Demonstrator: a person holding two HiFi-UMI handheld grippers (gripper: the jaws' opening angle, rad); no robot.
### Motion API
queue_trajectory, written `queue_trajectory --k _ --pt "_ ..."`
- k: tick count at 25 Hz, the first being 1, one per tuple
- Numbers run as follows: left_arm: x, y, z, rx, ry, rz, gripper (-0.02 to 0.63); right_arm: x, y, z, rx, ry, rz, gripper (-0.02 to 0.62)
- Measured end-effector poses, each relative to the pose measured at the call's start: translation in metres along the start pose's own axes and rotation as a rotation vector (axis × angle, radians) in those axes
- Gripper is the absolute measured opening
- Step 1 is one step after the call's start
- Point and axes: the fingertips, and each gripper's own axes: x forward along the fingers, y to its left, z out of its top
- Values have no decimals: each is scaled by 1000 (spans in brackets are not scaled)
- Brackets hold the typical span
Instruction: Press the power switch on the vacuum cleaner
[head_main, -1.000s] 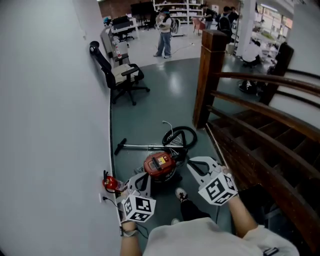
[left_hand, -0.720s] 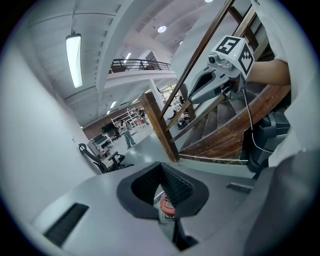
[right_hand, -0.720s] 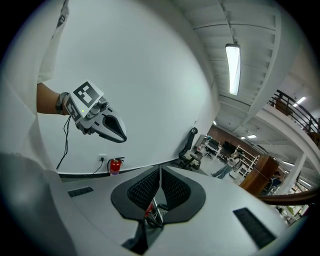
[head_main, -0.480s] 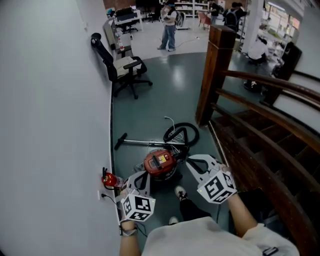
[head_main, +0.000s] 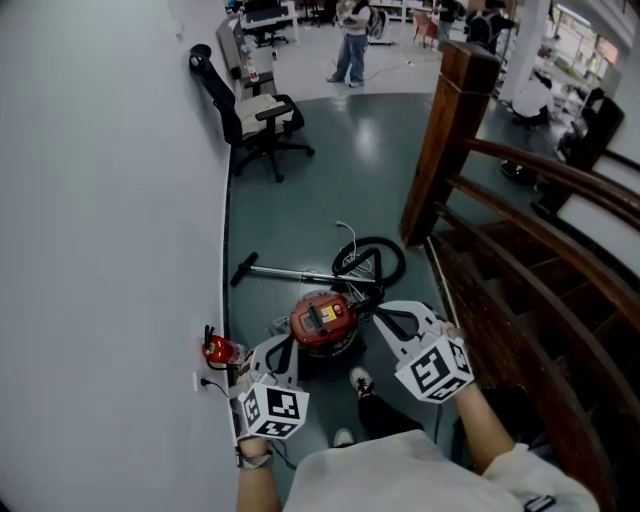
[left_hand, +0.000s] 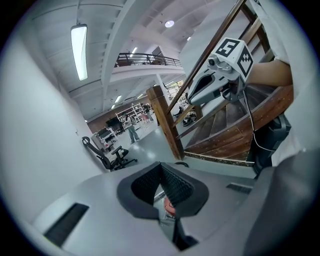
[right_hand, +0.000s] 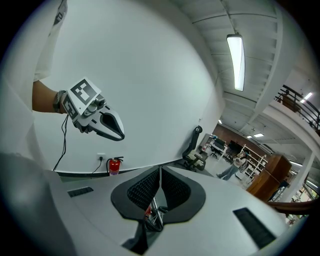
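The vacuum cleaner (head_main: 322, 320), a red canister with a dark panel on top, lies on the grey floor (head_main: 330, 190). It sits ahead of and below both grippers, roughly between their tips. Its black hose (head_main: 372, 262) is coiled just beyond it, and its metal wand (head_main: 290, 272) stretches away toward the wall side. The power switch itself is too small to pick out.

The left gripper (head_main: 281, 352) is held above the floor, with the canister just to the right of its tips in the head view. In its own view the left gripper's pads meet at the tip with nothing between them. A slice of the red canister shows through the slit lower down.

The right gripper (head_main: 388, 322) points in from the other side, with the canister to the left of its tips. Its jaws are closed on themselves and empty, and the hose and wand show past them.

A red fire extinguisher (head_main: 217, 351) stands against the white wall (head_main: 110, 250), to the left of the left gripper. A black office chair (head_main: 255, 115) stands well ahead of both grippers. A wooden stair rail (head_main: 450, 130) rises to the right of the right gripper. The person's shoe (head_main: 362, 385) shows between the two grippers, nearer than the canister.
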Motion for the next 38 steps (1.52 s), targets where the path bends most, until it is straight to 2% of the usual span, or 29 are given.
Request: queue_trajectory --k 21,29,38 --pt "60 31 -20 -90 59 38 -3 85 -34 -27 -3 -1 102 31" --pt "89 33 -29 -116 71 31 -3 115 -37 -43 32 -23 140 31" --pt "130 27 -53 -179 115 10 -3 150 -39 -82 91 21 158 31"
